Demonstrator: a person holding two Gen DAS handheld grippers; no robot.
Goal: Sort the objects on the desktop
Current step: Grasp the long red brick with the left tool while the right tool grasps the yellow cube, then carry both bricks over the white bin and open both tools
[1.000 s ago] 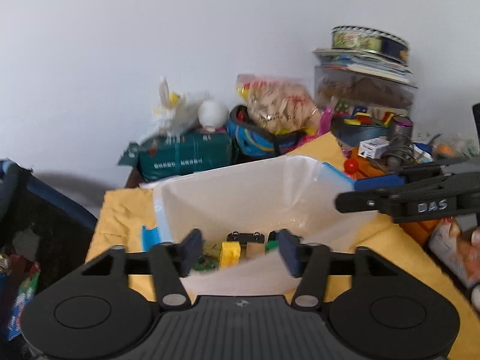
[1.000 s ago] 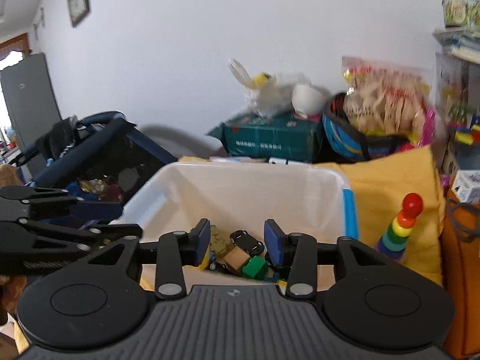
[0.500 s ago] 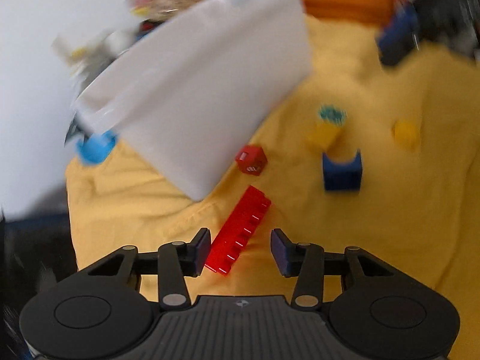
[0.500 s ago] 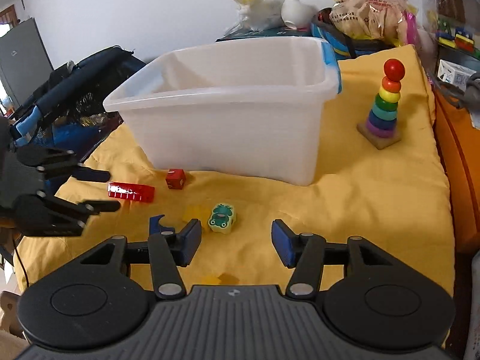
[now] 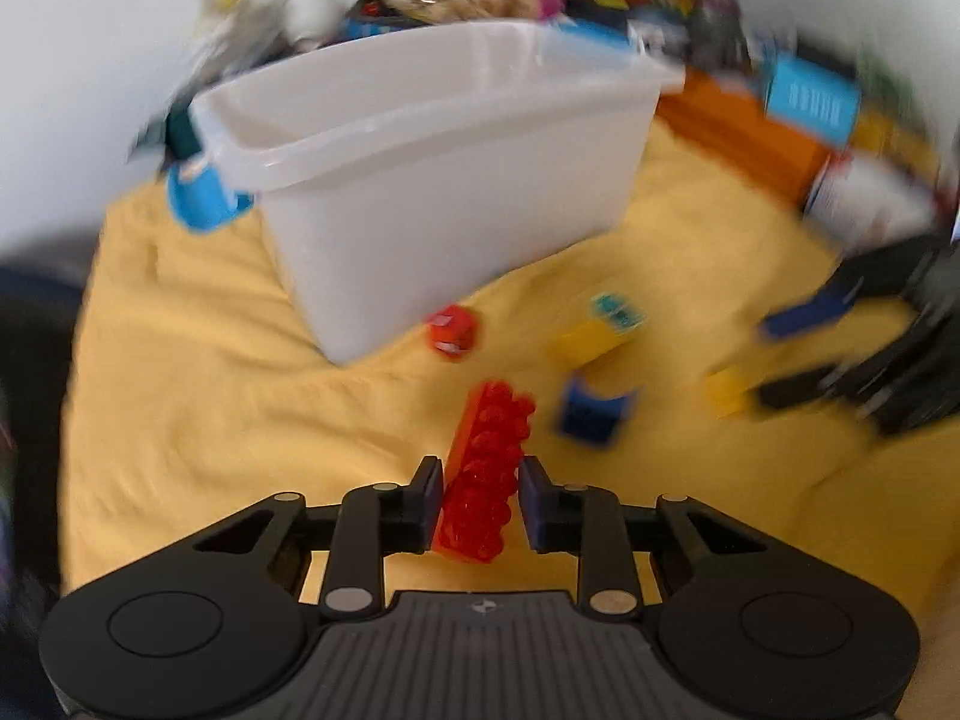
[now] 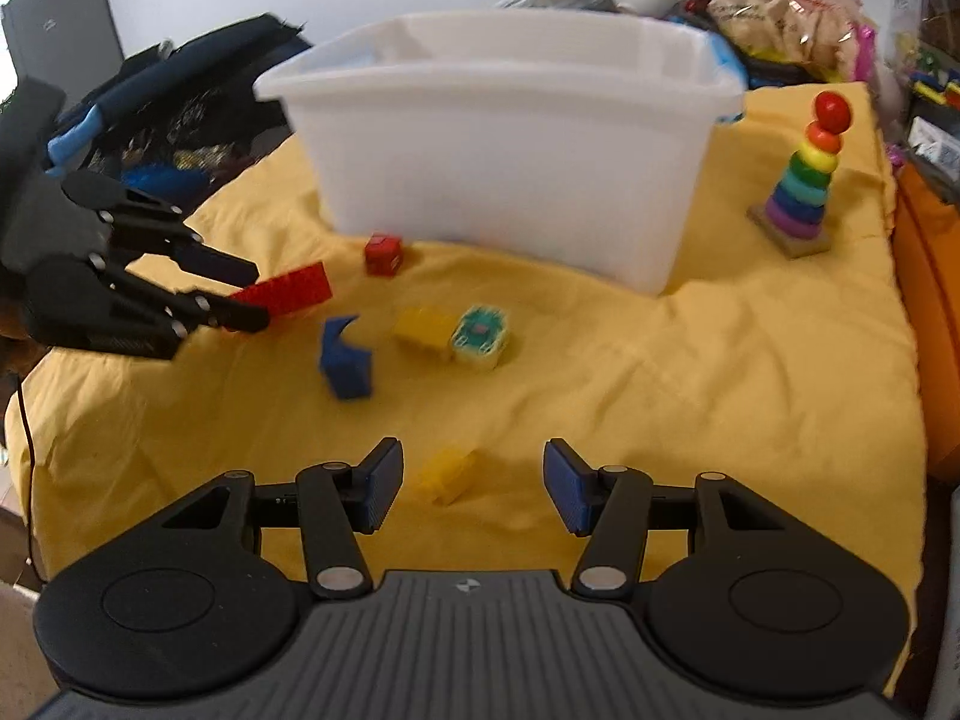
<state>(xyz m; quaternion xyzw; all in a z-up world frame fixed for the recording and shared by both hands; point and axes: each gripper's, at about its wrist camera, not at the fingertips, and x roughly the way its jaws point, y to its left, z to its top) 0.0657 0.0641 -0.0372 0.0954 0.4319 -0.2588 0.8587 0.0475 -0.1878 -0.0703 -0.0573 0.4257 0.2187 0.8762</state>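
Both pads of the closing left claw (image 5: 478, 504) flank the red brick (image 5: 487, 471), whose long axis points toward the white bin (image 5: 444, 180).

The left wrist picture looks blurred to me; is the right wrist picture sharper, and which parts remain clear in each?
Left wrist view: strong motion smear on the white bin and the clutter behind; only the left tongs, closing around the red brick, stay fairly crisp. Right wrist view: milder blur; the right tongs and the ring stacker read clearly.
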